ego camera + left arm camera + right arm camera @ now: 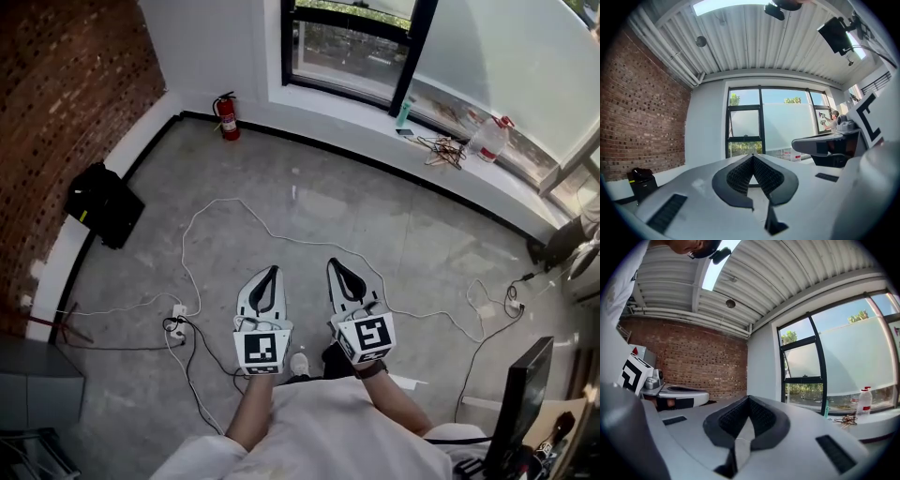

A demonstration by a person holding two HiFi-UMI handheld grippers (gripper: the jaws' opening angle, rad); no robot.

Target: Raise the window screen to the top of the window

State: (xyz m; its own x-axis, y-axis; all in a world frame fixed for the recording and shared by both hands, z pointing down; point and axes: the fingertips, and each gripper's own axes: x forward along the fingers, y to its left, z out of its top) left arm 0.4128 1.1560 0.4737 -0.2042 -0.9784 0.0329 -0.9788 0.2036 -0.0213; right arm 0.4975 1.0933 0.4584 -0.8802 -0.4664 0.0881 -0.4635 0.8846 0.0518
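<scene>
Closest to the lens: left gripper and right gripper, side by side at waist level, pointing level toward the window, both shut tip to tip with nothing caught between. No contact yet with the window screen, visible straight ahead of both claws and well apart from them as a pale translucent panel over the wide pane, apparently stopping short of the top frame with open sky above. Judged step: approach. Walk both claws forward to the sill, part the jaws before arrival, then look for a rail or handle on the screen; none discernible from here, so confirm up close before closing. Grip evenly with both claws and lift straight, to avoid skewing the panel in its tracks. Below and just ahead of the claws: white cable looping across the concrete floor, plus a power strip on the left claw's side; step over, not on. Further ahead, on the sill beyond the right claw: plastic bottle, tangle of wires, small teal item; likely to be knocked during the reach. Far ahead and left: fire extinguisher. Well left of the left claw: black bag against the brick wall. Right of the right claw: dark monitor.
</scene>
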